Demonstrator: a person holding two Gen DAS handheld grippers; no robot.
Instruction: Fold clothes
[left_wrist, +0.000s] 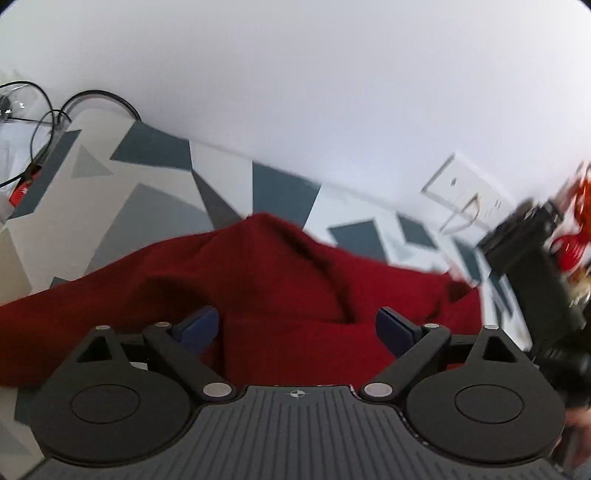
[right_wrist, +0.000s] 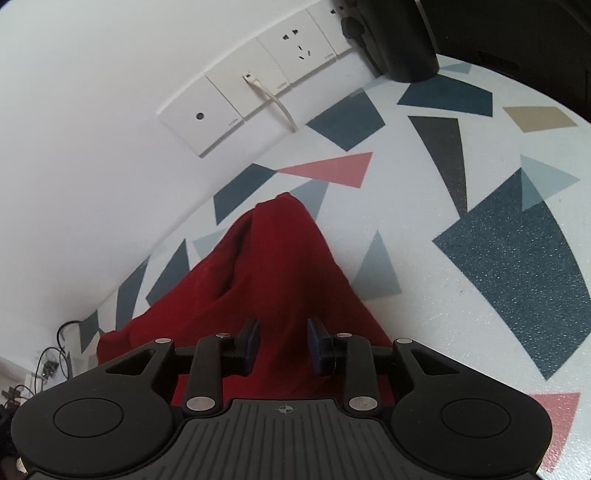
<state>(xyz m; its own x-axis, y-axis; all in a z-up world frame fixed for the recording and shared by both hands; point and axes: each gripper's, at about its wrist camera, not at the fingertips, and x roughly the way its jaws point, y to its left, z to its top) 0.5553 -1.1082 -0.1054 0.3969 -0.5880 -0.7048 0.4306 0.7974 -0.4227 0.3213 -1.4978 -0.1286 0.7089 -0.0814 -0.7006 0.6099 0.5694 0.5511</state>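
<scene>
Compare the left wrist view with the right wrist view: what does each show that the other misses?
Only the left wrist view shows the other gripper, blurred, at the right edge, and the left gripper with its fingers wide apart over the cloth. Only the right wrist view shows the pink triangle in the table pattern, the dark object by the wall, and the right gripper with a narrower gap between its fingers. Both show the red garment lying bunched on the patterned table, the wall sockets and cables at the left.
</scene>
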